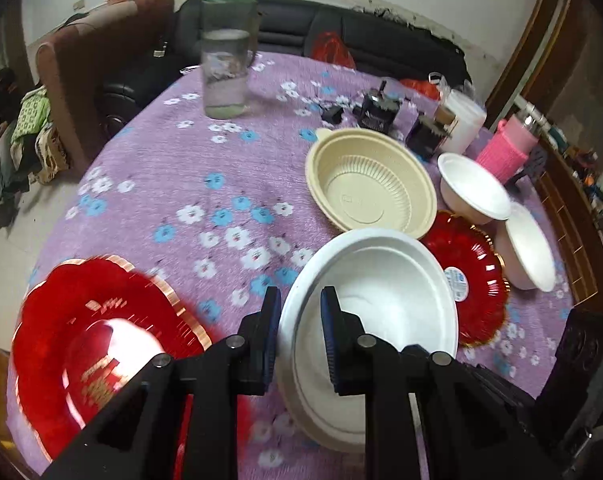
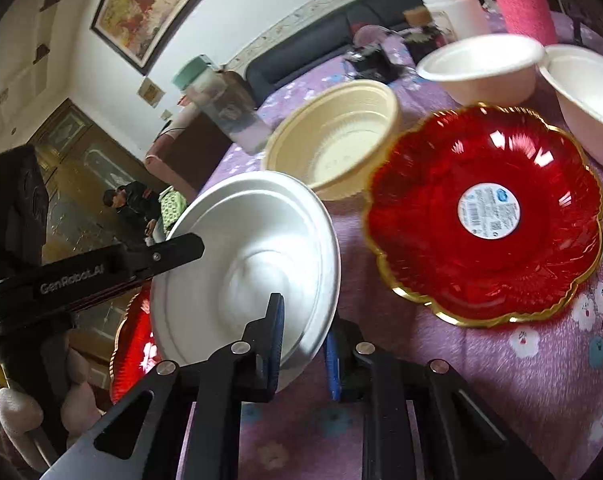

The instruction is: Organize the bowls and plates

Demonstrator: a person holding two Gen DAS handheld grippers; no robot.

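Meanwhile both claws (image 1: 300, 334) (image 2: 302, 342) pinch the white bowl's (image 1: 381, 292) rim over the purple floral tablecloth (image 1: 161, 168).

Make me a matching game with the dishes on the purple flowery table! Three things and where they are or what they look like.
Things:
1. big white bowl
2. cream ribbed bowl
3. red plate with round sticker

Descriptions:
A. gold scalloped rim, lying flat on the cloth
B. rim pinched by both pairs of jaws
C. standing empty behind the white bowl, near the water bottle

Pairs: 1-B, 2-C, 3-A
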